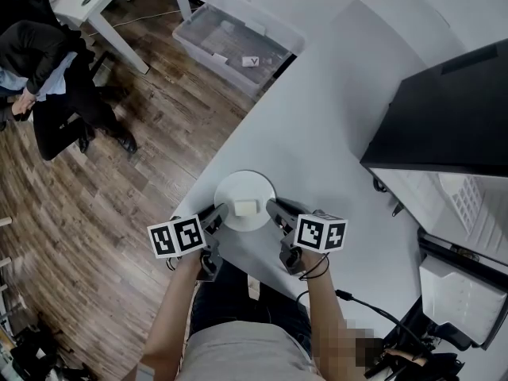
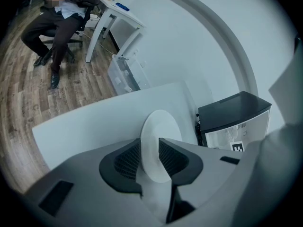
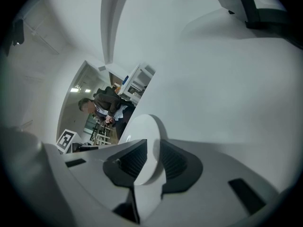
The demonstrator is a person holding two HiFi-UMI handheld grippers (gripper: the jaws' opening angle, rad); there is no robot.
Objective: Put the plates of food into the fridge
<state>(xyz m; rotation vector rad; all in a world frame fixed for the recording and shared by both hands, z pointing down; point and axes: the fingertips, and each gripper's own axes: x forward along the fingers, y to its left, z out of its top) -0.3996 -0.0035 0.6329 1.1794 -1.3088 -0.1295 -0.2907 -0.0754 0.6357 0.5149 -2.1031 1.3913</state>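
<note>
Set on the white counter (image 1: 317, 117) near its front edge (fridge (image 1: 448, 117) well apart, off to the right): a white plate (image 1: 238, 190) carrying a pale block of food (image 1: 247, 207). Flanked on both sides, with the left gripper (image 1: 220, 215) at its left rim and the right gripper (image 1: 272, 208) at its right rim. Spread astride the rim in each case, not pinching it.
</note>
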